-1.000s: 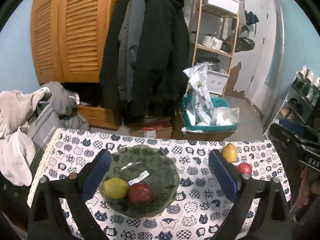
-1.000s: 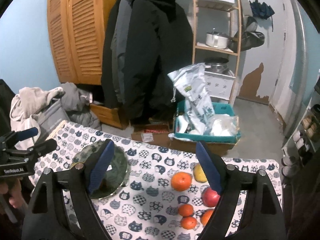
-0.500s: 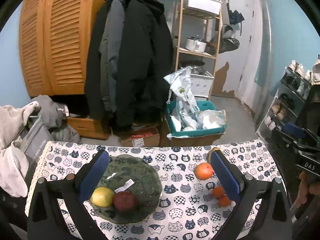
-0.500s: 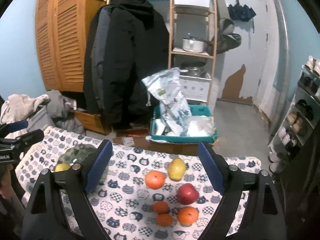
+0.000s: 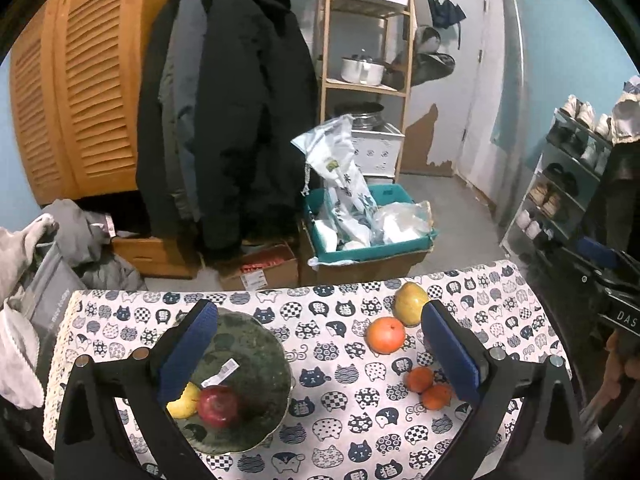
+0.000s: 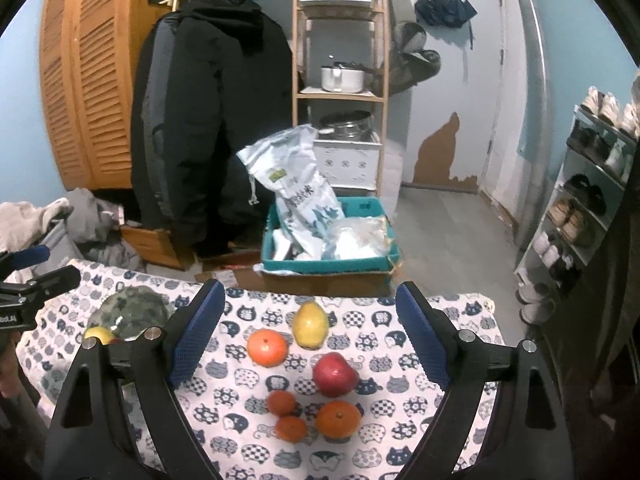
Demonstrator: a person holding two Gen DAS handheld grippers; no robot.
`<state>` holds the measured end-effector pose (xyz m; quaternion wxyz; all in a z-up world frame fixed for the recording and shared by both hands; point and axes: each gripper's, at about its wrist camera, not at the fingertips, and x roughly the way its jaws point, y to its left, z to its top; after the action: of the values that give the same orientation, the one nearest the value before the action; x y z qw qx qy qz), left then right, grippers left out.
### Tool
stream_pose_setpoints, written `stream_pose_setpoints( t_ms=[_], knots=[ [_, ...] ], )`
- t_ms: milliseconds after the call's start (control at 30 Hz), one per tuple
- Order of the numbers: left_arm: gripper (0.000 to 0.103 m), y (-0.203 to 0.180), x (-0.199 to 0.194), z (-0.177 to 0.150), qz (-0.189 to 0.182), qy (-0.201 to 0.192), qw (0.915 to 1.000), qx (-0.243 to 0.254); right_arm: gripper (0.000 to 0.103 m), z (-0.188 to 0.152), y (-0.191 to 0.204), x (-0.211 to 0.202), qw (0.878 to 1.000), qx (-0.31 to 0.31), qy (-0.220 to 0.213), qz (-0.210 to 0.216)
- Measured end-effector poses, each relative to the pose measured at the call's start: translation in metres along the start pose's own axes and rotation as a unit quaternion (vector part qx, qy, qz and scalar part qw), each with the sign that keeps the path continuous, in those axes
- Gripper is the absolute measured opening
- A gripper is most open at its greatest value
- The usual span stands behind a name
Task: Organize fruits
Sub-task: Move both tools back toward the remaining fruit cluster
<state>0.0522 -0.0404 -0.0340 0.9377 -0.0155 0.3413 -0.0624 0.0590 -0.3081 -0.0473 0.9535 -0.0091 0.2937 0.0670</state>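
A dark green bowl [image 5: 256, 344] on the cat-print cloth holds a red apple [image 5: 218, 405] and a yellow fruit [image 5: 184, 402]. My left gripper [image 5: 318, 350] is open and empty above the table, its left finger over the bowl. To the right lie a big orange [image 5: 386, 335], a yellow pear [image 5: 410, 309] and two small tangerines [image 5: 428, 388]. My right gripper [image 6: 310, 334] is open and empty above the loose fruit: the orange [image 6: 267, 347], the pear [image 6: 310, 327], a red apple [image 6: 334, 374], a medium orange [image 6: 339, 419] and two tangerines [image 6: 286, 416]. The bowl [image 6: 132, 312] lies at the left.
The table's cloth [image 5: 332, 416] ends at a far edge above the floor. Beyond stand a teal crate with bags [image 5: 368, 232], cardboard boxes, hanging coats [image 5: 224, 120], a wooden shelf [image 5: 364, 60] and a shoe rack [image 5: 568, 184]. A laundry pile [image 5: 36, 264] lies at the left.
Both grippers have drawn back and up, so more of the table shows. The left view has swung right, bringing the loose fruit into sight. Both stay open and empty.
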Motion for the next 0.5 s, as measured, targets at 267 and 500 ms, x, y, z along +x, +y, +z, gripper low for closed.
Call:
stream_pose_setpoints(
  t_ms=[267,500],
  knots=[
    [0.102,-0.017,0.013,0.002,-0.010,0.008,0.9998,0.013,0.087,-0.007,-0.016,0.004,1.000,0.011,0.012,-0.009],
    [0.102,-0.028,0.031,0.000,-0.013,0.023,0.9994,0.021,0.087,-0.013,-0.024,0.018,0.999,0.014,0.031,-0.013]
  ],
)
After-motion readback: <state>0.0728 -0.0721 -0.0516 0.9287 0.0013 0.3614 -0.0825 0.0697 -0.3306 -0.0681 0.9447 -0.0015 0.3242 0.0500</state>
